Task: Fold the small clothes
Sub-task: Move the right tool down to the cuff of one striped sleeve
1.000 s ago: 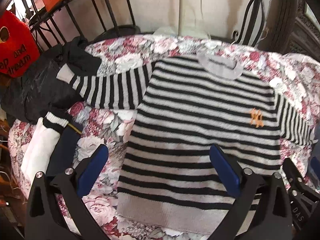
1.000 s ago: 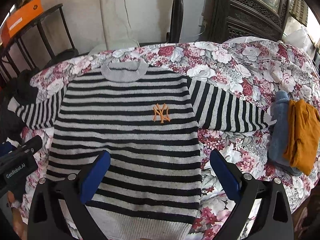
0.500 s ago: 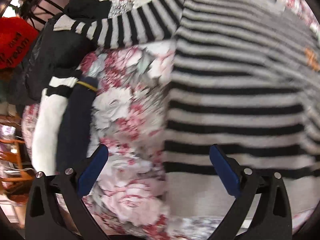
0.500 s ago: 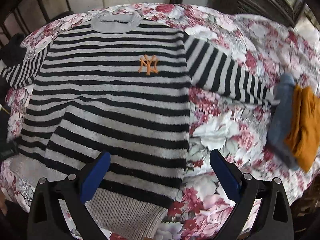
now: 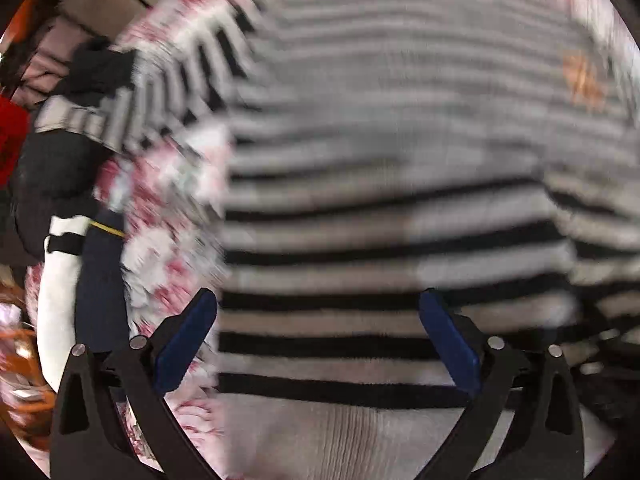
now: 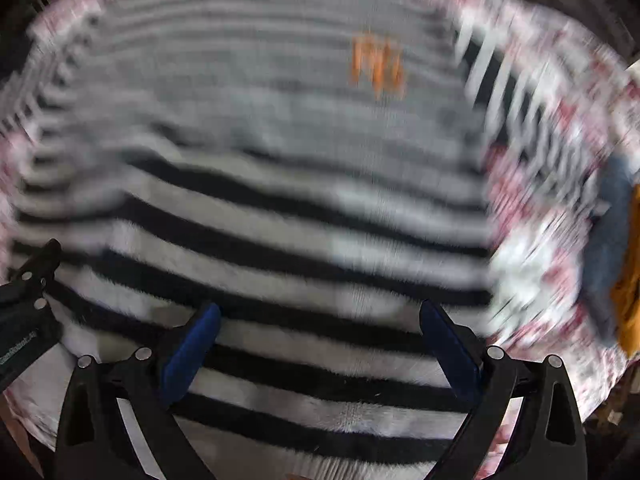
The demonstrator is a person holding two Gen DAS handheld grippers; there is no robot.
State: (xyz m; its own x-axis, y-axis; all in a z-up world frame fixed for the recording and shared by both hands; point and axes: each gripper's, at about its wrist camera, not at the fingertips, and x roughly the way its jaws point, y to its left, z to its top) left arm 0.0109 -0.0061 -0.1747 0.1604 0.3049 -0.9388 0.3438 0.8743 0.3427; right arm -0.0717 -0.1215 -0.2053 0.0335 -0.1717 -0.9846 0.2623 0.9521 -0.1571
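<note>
— Left wrist view first: where was the striped sweater, and which way did it point?

— Spread flat on the floral bedspread, front up. Long axis ran away from the camera: grey ribbed hem nearest, collar end at the far top, blurred. One sleeve stretched out to the upper left, across the body's axis, cuff ending by dark clothing.

— And the left gripper?

— Spread wide, blue pads well apart, pinching nothing. Hung over the hem's left corner: one pad above the bedspread just off the sweater's side edge, the other above the stripes.

— Room on that side?

— A strip of bare floral cloth between the sweater's left edge and a folded white-and-navy garment near the bed's edge. Orange logo visible far right, smeared.

— Right wrist view?

— Same sweater, hem close, orange logo up beyond the middle. Right sleeve stretched out to the right over the bedspread. Right gripper likewise spread wide, holding nothing, both pads above the lower stripes, near the hem.

— Edges there?

— Open flowered cloth right of the side seam, then a blue garment and a mustard one near the bed's right edge. Left gripper's body seen low on the left over the hem. Heavy motion blur throughout; contact with the fabric could not be told.
</note>
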